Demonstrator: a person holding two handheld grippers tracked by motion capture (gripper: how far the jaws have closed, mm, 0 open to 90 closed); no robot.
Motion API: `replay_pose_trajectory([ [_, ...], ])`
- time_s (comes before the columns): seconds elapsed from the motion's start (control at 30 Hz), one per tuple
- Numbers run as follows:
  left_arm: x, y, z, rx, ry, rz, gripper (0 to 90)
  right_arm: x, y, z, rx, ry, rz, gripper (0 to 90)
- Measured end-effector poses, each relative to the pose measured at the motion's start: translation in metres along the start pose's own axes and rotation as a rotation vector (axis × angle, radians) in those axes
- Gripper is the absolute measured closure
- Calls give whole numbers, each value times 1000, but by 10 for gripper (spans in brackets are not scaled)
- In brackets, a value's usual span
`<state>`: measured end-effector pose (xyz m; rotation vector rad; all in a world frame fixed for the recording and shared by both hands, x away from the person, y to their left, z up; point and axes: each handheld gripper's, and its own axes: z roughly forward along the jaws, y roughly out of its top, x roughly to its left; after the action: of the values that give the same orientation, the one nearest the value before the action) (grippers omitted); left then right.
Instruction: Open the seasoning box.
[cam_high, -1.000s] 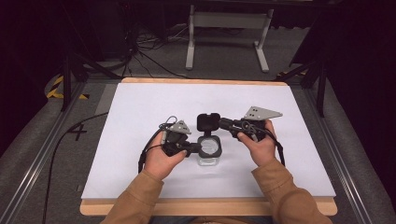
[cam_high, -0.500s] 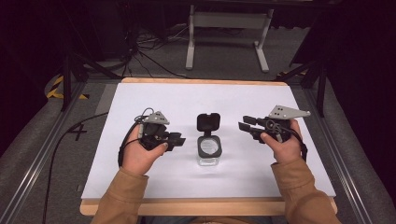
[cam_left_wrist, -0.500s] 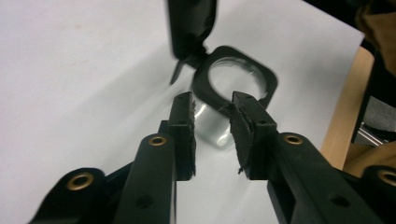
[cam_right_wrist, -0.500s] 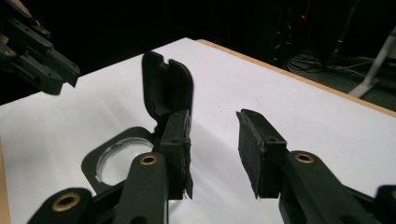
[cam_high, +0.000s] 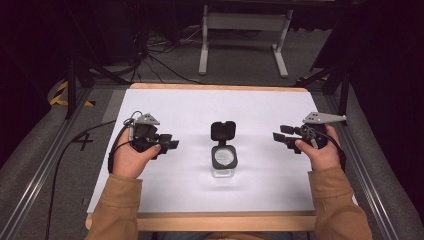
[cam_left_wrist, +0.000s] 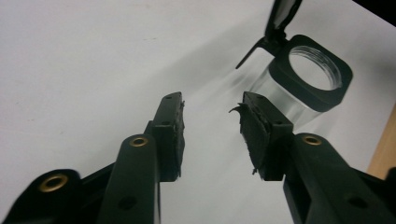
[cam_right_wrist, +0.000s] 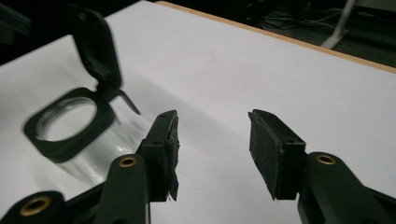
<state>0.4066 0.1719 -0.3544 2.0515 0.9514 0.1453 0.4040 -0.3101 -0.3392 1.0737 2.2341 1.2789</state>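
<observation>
High view: jar (cam_high: 223, 160) between parted grippers

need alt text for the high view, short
A clear jar with a black flip lid standing open sits mid-table on a white sheet. A person holds the left gripper and right gripper apart on either side, jaws pointing inward at it.

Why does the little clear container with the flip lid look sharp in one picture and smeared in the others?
High view: the container is sharp and evenly lit, casting a soft shadow on the white table. Left gripper view: the left gripper is crisp, the container behind it slightly streaked. Right gripper view: the container is more blurred, probably by camera motion, while the right gripper is sharp.
</observation>
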Motion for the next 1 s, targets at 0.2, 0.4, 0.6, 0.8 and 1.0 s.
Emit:
replay_pose_trajectory([
  [0.2, 18, -8, 8, 14, 34, 20, 503, -20, -13, 2, 48, -68, 30, 452],
  [0.4, 36, -19, 22, 26, 72, 11, 390, -38, -26, 10, 111, -115, 47, 412],
  [0.6, 50, -29, 31, 37, 101, -28, 344, -52, -41, 22, 165, -147, 66, 402],
  [0.8, 57, -35, 38, 66, 109, -56, 320, -61, -52, 31, 204, -159, 89, 402],
  [1.0, 61, -39, 43, 122, 118, -77, 293, -64, -60, 40, 259, -161, 98, 396],
])
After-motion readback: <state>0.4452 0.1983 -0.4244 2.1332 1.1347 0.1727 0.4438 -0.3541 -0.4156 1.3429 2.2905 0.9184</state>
